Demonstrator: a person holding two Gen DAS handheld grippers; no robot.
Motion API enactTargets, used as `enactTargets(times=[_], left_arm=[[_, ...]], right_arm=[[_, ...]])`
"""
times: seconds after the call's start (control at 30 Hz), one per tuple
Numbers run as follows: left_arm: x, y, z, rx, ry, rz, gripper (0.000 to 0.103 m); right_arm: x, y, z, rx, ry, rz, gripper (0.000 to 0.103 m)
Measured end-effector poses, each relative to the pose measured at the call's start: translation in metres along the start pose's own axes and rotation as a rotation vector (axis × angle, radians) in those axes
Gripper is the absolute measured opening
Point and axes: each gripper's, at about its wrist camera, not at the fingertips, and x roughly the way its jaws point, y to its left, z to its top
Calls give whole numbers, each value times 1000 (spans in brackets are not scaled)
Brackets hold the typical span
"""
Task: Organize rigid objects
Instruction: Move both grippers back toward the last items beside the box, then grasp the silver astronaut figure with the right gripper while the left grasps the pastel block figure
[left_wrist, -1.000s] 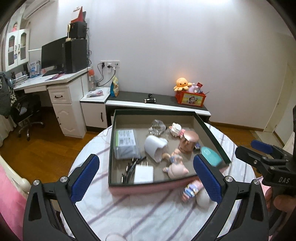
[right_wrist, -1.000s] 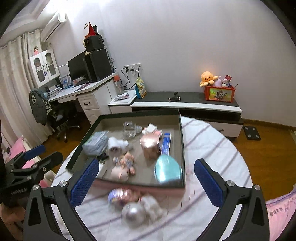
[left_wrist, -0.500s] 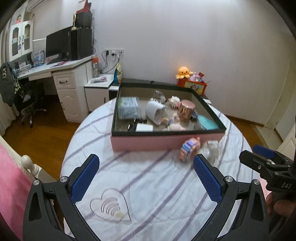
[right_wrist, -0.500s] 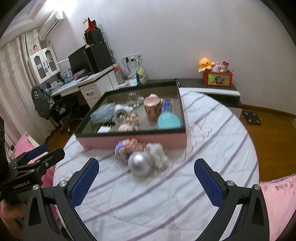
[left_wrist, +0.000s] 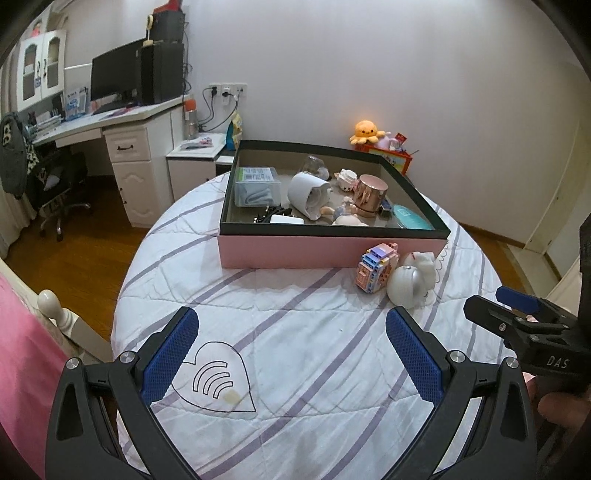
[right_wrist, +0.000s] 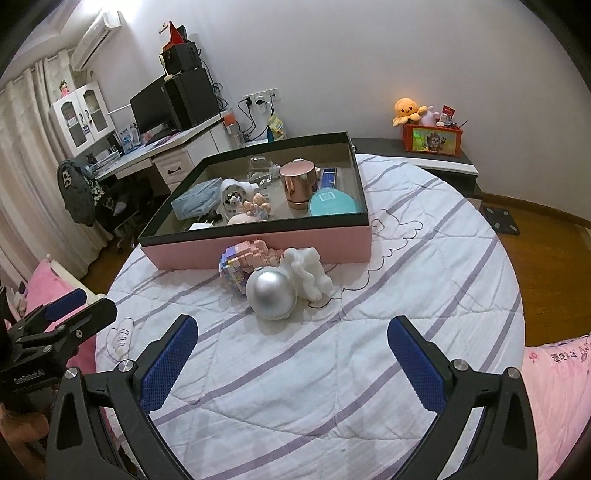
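A pink box with a black rim stands on the round table and holds a copper cup, a white cup, a teal lid, a wipes pack and small figures. In front of it lie a pastel block toy and a white astronaut figure with a silver helmet. My left gripper is open and empty over the near table. My right gripper is open and empty, short of the astronaut.
The table wears a white quilt with purple stripes. A desk with a monitor and an office chair stand at the left. A low cabinet with an orange plush is behind. Pink bedding lies at the right.
Both grippers have pulled back from above the box toward the near side of the table. The box and the two toys now sit farther away. Both stay open.
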Motion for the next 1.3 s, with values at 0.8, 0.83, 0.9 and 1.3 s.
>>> enactTargets(times=[0.8, 0.83, 0.9, 1.3], left_arm=[[45, -5, 9, -2, 75, 1, 103], [47, -6, 9, -1, 80, 1, 103], [50, -7, 9, 0, 86, 0, 103], [75, -30, 12, 32, 126, -25, 103]], right_arm=[[82, -2, 15, -93, 139, 1, 103], [85, -2, 15, -96, 143, -2, 103], [89, -4, 15, -100, 142, 2, 103], [78, -21, 13, -105, 118, 63, 77]])
